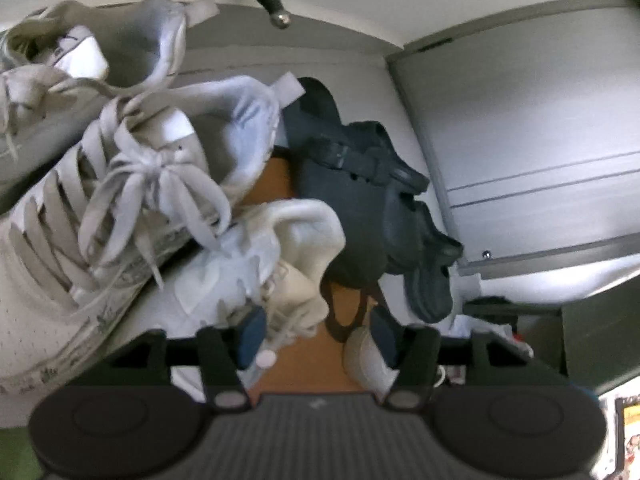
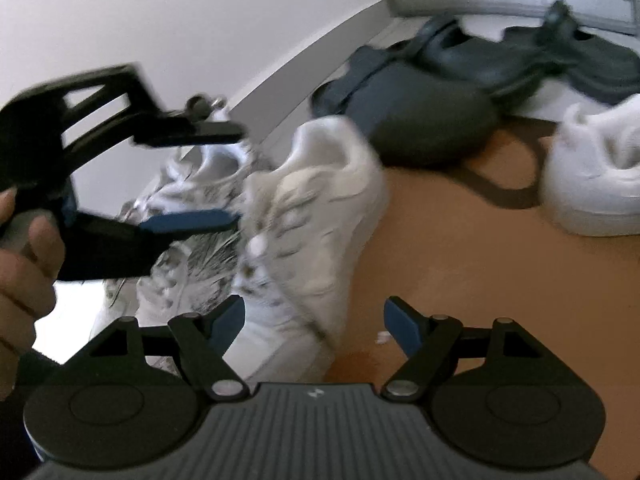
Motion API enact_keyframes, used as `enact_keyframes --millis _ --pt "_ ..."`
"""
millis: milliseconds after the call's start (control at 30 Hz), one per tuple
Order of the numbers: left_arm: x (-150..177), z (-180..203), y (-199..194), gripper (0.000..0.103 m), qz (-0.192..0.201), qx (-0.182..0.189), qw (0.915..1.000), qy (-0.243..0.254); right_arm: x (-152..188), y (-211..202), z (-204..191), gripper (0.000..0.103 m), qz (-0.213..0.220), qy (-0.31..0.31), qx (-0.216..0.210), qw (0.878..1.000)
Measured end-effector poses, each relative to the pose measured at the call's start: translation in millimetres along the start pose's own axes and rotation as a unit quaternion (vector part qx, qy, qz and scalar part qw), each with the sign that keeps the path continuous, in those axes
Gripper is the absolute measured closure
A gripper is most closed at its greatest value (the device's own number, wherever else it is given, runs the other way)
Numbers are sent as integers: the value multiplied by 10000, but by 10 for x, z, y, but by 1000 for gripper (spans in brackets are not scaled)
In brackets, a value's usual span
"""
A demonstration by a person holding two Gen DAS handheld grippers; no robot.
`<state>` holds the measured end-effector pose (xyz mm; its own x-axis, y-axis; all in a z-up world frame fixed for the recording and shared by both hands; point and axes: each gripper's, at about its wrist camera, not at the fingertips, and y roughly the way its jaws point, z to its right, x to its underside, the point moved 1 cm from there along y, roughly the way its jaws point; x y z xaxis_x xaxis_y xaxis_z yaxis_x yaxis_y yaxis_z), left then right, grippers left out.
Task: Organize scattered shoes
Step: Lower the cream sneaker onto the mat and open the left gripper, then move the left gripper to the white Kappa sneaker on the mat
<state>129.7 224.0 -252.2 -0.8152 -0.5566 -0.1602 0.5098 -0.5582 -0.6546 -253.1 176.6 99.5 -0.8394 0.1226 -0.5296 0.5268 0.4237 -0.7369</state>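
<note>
Left wrist view: we see our left gripper (image 1: 316, 338) with fingers apart, gripping nothing, a cream sneaker (image 1: 280, 256) just beyond the left pad.
Laced sneakers (image 1: 120, 184): left, by the wall.
Dark sandals (image 1: 360, 168): far, centre.
Right gripper (image 2: 314, 320): fingers wide apart over the orange floor (image 2: 460, 280), empty.
White sneaker (image 2: 596, 184): far right.

The near sneaker (image 1: 120, 184) is white with pale grey laces and a grey speckled band along its sole; the far sneaker (image 1: 100, 48) is white with a grey lining. A cream-white sneaker (image 2: 320, 208), dark blue-grey sandals (image 1: 360, 184) and another white shoe (image 2: 596, 176) lie on an orange-brown floor (image 2: 460, 264). Both grippers are black with blue pads (image 2: 400, 320).
</note>
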Motion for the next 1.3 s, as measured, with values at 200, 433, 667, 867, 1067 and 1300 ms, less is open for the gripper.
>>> enact_keyframes --millis 200,433,667,867,1067,1300 --pt "53 284 -11 41 99 66 9993 346 -151 -432 204 22 316 145 377 9987" --pt "29 744 43 40 -105 563 9955 752 -497 -1024 361 22 334 -656 956 9927" --pt "138 970 371 45 -563 1298 9893 341 -861 -1519 407 22 327 -1146 1457 9821" --pt "282 1107 505 46 -741 1421 9861 440 -1104 -1668 481 27 286 -1513 1754 9724" --pt "410 1191 766 54 -993 1405 9843 404 -1194 -1818 592 44 -375 -2091 1816 9601" --pt "679 1200 1278 64 -1319 1128 9848 -97 -1311 -2103 749 43 -706 -2279 1839 9535"
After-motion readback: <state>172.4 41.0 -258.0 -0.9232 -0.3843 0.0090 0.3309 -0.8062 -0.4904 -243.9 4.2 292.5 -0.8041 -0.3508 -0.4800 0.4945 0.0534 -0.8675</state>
